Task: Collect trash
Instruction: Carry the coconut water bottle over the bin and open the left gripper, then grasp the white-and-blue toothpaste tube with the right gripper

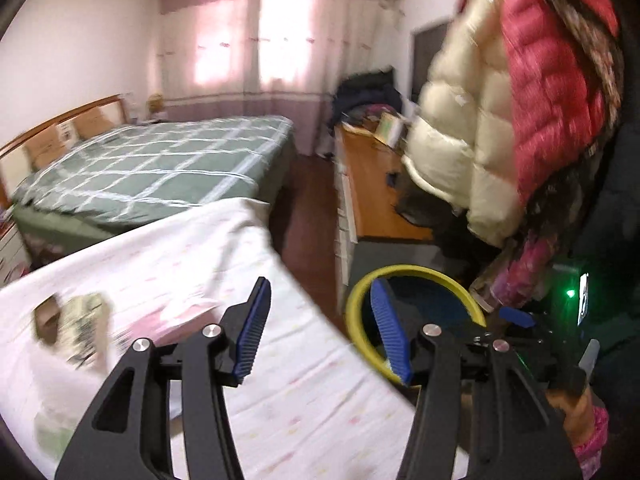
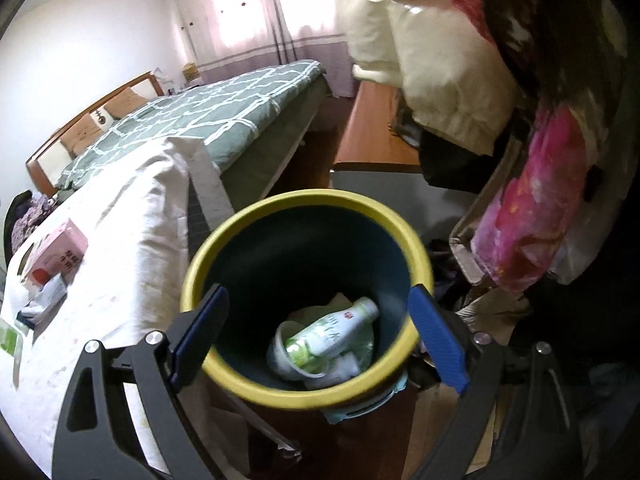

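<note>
A dark bin with a yellow rim (image 2: 224, 364) stands beside a bed with a white sheet (image 2: 132, 216). In the bin lie a white and green bottle (image 2: 332, 332), a plastic cup (image 2: 286, 356) and wrappers. My right gripper (image 2: 316, 290) hangs open just over the bin mouth with nothing between its pads. My left gripper (image 1: 320, 286) is open and empty above the sheet's edge, with the bin (image 1: 356, 320) to its right. On the sheet lie blurred packets (image 1: 74, 328), a pink carton (image 2: 60, 256) and a green packet (image 2: 8, 340).
A green checked bed (image 1: 160, 168) lies farther back. A wooden dresser (image 1: 372, 192) runs along the right wall. Puffy cream and red jackets (image 1: 500, 120) hang low over the bin's right side. Dark wood floor (image 1: 312, 216) shows between the beds and the dresser.
</note>
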Action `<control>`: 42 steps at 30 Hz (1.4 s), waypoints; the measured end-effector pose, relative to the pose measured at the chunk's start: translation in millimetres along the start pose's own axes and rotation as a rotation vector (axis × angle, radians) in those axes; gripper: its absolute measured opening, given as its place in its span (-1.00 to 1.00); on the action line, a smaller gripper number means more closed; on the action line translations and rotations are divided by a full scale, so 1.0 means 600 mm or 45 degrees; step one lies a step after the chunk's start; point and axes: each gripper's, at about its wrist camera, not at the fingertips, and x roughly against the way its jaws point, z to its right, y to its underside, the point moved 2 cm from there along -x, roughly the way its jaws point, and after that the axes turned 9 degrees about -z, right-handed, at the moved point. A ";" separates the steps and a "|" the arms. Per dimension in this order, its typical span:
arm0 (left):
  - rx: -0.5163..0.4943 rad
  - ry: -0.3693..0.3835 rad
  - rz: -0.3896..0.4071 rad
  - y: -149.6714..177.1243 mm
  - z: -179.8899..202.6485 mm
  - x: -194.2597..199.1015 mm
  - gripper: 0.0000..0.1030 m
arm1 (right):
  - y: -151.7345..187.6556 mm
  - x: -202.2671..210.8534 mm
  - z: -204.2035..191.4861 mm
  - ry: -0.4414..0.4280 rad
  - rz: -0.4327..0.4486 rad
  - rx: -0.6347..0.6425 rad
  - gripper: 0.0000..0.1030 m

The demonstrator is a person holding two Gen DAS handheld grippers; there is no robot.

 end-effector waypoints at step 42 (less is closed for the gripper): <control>0.590 -0.687 0.278 0.222 -0.506 0.215 0.91 | 0.080 -0.065 -0.578 -0.131 -0.155 0.594 0.65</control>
